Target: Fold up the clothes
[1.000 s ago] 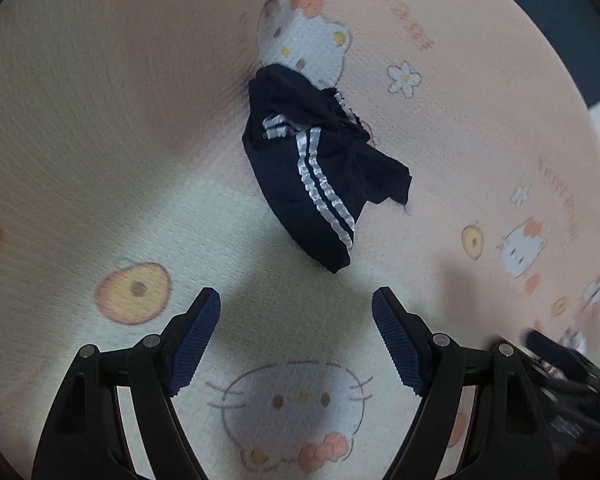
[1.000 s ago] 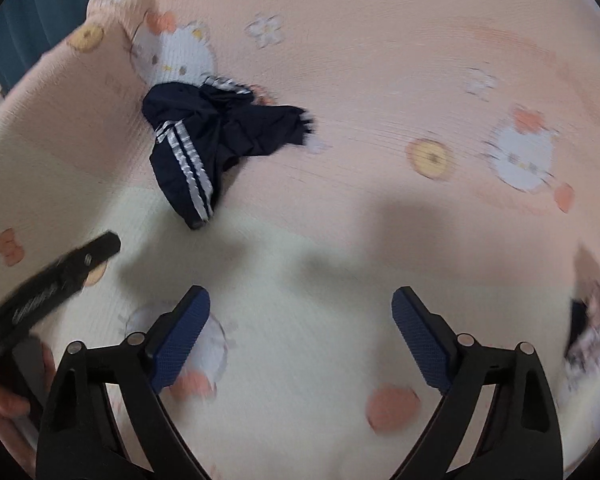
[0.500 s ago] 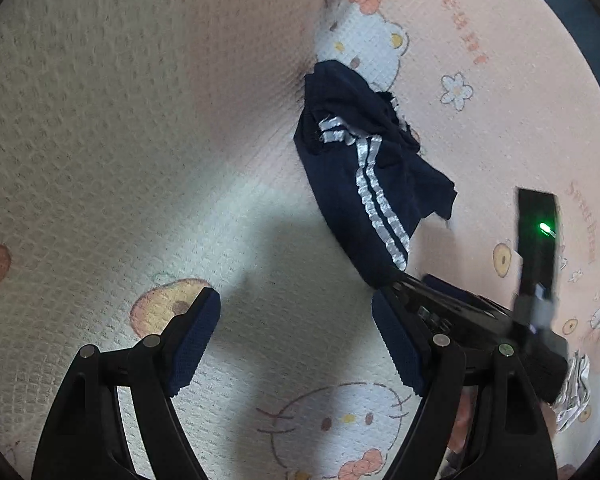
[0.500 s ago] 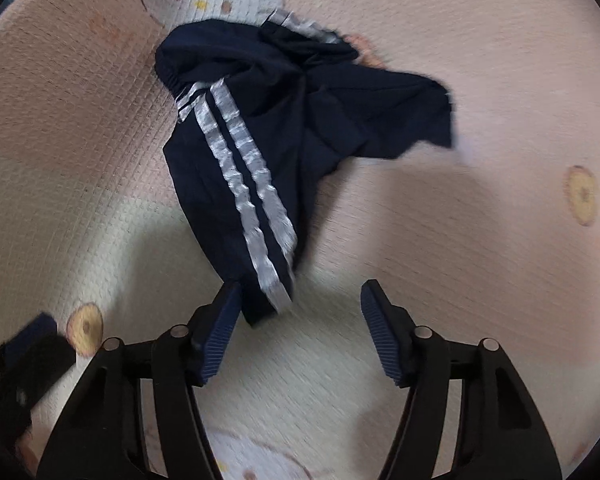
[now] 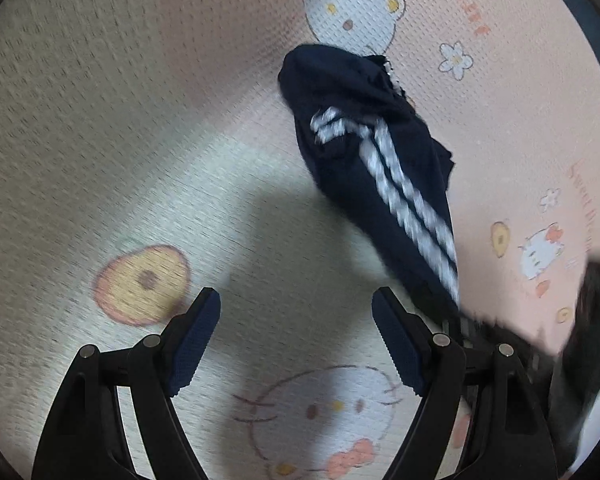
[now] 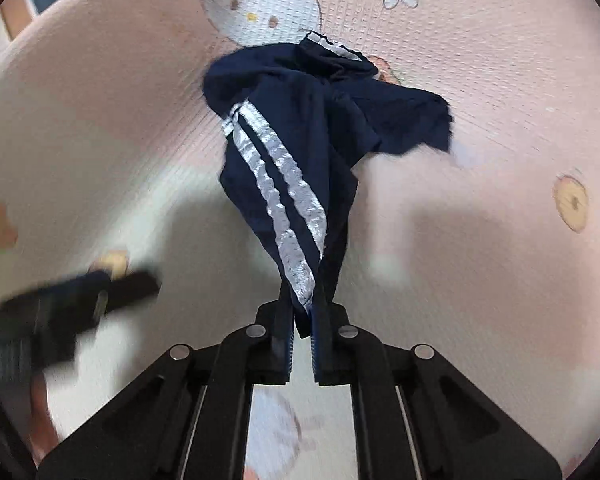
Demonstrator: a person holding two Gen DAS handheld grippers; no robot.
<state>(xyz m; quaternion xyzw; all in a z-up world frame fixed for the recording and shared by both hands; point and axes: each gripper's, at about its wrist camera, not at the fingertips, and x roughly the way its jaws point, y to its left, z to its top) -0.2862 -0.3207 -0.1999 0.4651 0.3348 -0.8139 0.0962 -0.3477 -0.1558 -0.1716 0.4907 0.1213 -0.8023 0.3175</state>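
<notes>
The right tongs [image 6: 302, 322] are clamped on the striped end of a pair of navy shorts [image 6: 300, 152], a change from half a second ago, when the same tongs stood wide apart with that end of the shorts lying just between their tips. The shorts, marked by 2 white stripes, trail from the grip toward 12 o'clock in the right wrist view, their far part bunched on a pink cartoon-cat bedspread [image 6: 500, 60], with a loose flap spread toward 2 o'clock. In the left wrist view the left tongs [image 5: 296, 336] hover wide apart and empty over the bedspread [image 5: 100, 100], with the shorts [image 5: 380, 168] running from 12 o'clock down to 4 o'clock, just beside the right-hand finger but not between the 2. The blurred black body of the right tool sits at 4 o'clock in that view, while the left tool shows as a dark smear at 9 o'clock in the right wrist view. With 1 end now secured, the garment appears ready to be lifted or pulled straight; folding proper has not started, and the free left tongs seem best placed to take the crumpled far end.
</notes>
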